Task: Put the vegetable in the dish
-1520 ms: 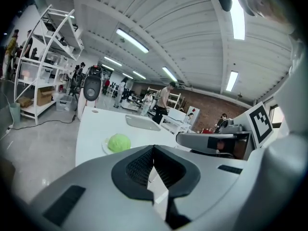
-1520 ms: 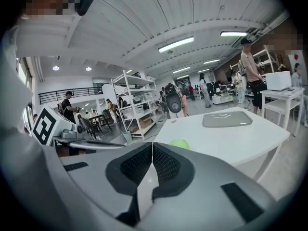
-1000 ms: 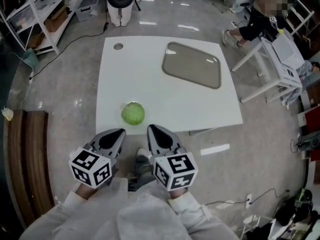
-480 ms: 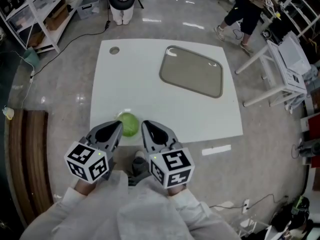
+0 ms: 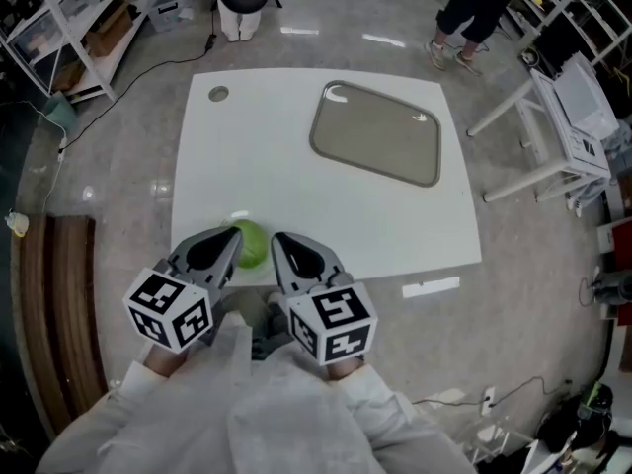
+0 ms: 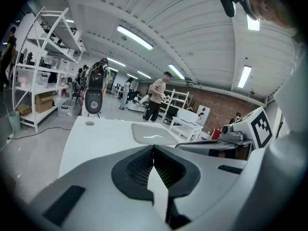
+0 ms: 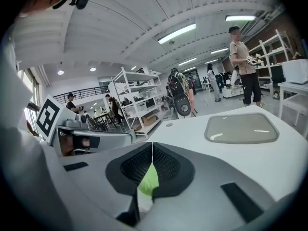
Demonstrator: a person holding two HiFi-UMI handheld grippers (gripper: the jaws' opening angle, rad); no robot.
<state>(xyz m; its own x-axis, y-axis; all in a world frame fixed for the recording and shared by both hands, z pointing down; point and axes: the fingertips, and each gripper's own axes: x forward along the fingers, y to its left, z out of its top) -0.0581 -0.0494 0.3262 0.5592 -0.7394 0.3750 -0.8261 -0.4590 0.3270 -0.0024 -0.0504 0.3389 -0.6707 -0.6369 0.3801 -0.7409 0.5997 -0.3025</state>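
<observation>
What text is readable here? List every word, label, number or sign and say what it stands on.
No words or numbers can be read.
Left gripper cube and right gripper cube: square marker patterns, not text.
Red sign, background of left gripper view: too small to read.

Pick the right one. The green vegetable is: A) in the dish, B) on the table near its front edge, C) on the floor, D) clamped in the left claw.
B: the head view shows the vegetable resting on the white table close to the edge nearest the person, while the dish sits empty toward the far side.
</observation>
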